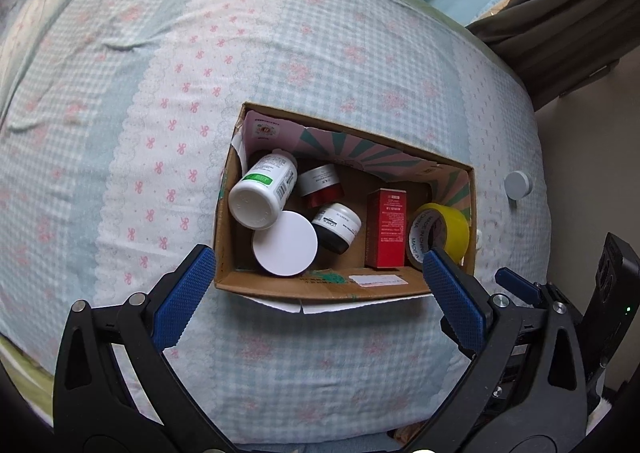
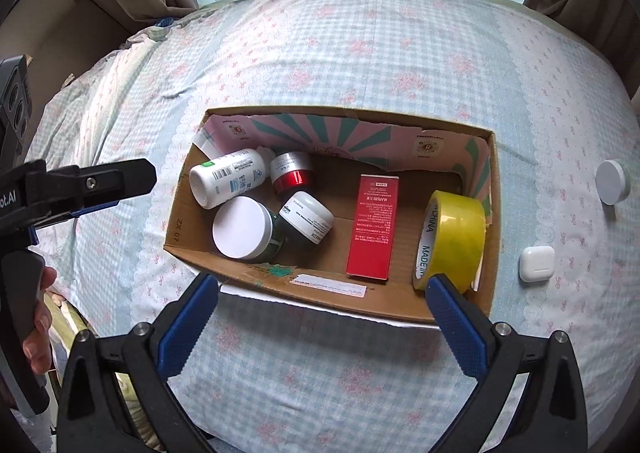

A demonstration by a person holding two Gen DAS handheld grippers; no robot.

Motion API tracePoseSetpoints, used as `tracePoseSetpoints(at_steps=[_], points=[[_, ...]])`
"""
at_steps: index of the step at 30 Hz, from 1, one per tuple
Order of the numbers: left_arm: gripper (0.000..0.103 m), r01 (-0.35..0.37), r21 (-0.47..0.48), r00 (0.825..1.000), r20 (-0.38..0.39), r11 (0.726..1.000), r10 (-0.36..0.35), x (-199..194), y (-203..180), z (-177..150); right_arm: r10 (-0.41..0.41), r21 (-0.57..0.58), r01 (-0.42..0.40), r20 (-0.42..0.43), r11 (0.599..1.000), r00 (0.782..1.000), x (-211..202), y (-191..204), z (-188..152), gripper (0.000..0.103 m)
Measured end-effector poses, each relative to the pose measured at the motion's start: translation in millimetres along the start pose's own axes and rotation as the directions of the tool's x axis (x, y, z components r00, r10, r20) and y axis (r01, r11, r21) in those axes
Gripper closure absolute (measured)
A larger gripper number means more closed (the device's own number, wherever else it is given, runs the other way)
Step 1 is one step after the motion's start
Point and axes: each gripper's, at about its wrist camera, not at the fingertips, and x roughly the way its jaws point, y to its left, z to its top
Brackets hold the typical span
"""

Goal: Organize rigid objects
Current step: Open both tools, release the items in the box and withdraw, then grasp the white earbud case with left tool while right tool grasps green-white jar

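Lying beyond right gripper [image 2: 322,299]: tape [image 2: 454,239]

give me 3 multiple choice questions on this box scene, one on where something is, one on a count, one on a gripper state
1. Where does the yellow tape roll stand?
A. on the bedspread
B. in the cardboard box, at its right end
C. on top of the red carton

2. How many small white things lie on the bedspread right of the box?
A. none
B. two
C. four

3. The right gripper is:
A. shut on the tape
B. shut on the red carton
C. open, holding nothing

Key: 1 B, the roll leans by the right wall; 2 B, the round white puck and the white earbud case; 3 C, its blue pads are spread wide.
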Motion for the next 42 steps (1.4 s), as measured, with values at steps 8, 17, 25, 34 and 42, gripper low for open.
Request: tracePoseSetpoints(at_steps=[8, 17, 25, 34, 42], points=[[0.000, -0.041, 0.094, 0.992, 0.124, 0.995, 0.029, -53, -53, -27, -0.075, 0.035, 0.071, 0.134, 0.997, 0.988, -82, -20, -19, 0.000], [0.000, -0.074, 0.160, 0.963, 0.268, 0.984, 0.029, -87, -135, -71, -0.182, 0.148, 0.143, 0.307, 0.979, 0.934, -167, -96, -53, 0.000], [0.000, -0.168, 0.123, 0.953, 0.275, 0.978, 0.129, -52, -232, -113, -0.192, 0.171, 0.139, 0.350, 0.975, 0.917, -203, -212, -70, 0.000], [0.000, -0.131, 0.024, 0.964, 0.238, 0.991, 0.121, 14, -311, -165, -0.197, 0.024, 0.203, 0.364, 0.979, 0.910, -200, -299, -66, 0.000], [0.000, -0.117, -0.022, 0.966, 0.230, 0.993, 0.119, 102, -340, -178, -0.189, -0.003, 0.204, 0.365, 0.979, 0.912, -157, -351, -55, 0.000]])
